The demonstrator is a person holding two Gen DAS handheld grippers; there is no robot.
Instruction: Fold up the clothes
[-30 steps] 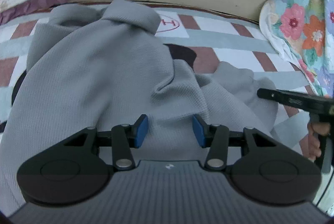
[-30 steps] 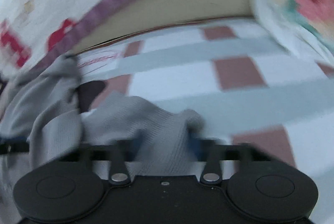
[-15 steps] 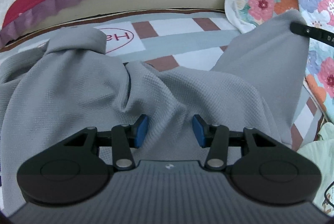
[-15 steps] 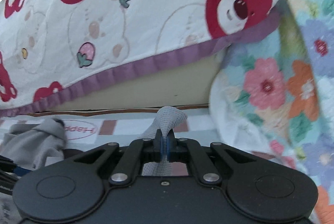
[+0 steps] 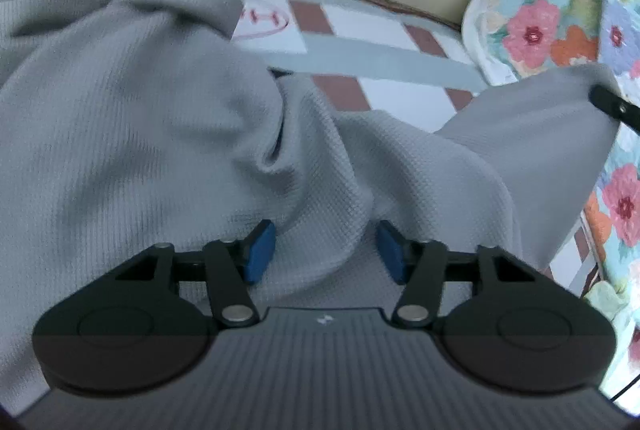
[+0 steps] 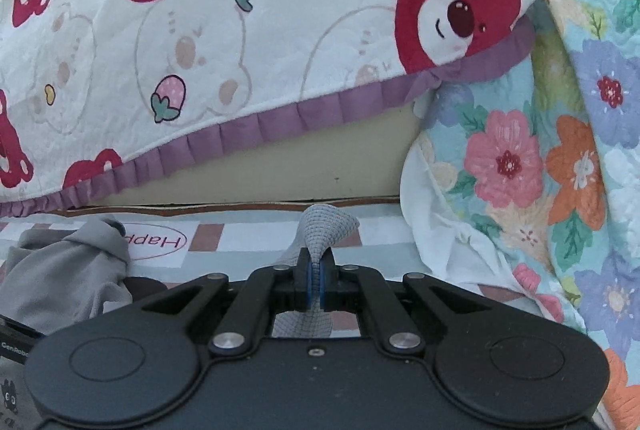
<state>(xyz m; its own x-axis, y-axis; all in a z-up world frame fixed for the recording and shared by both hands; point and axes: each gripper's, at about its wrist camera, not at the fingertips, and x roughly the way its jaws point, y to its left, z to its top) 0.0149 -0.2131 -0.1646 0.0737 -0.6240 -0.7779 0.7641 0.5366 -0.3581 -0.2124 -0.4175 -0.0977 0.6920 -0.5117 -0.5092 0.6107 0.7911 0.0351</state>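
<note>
A grey waffle-knit garment (image 5: 152, 133) lies rumpled over the checked mat and fills most of the left wrist view. My left gripper (image 5: 326, 250) hovers open just above its folds, blue pads (image 5: 260, 250) apart with cloth bulging between them. One corner of the garment (image 5: 560, 117) is lifted up at the right, pinched by my right gripper's tip (image 5: 612, 105). In the right wrist view my right gripper (image 6: 316, 282) is shut on that grey cloth (image 6: 326, 226), which sticks up between the pads. The rest of the garment (image 6: 68, 270) lies low at the left.
A checked mat (image 5: 384, 53) in white, brown and grey-blue lies underneath. A bear-print quilt with a purple frill (image 6: 248, 41) hangs over the bed edge behind. A floral quilt (image 6: 568, 149) crowds the right side. The left gripper's body (image 6: 16, 342) shows at the lower left.
The right gripper closed on a garment corner and raised it up to the right. The left gripper stayed open over the cloth, and its view swung slightly left in the last half second.
</note>
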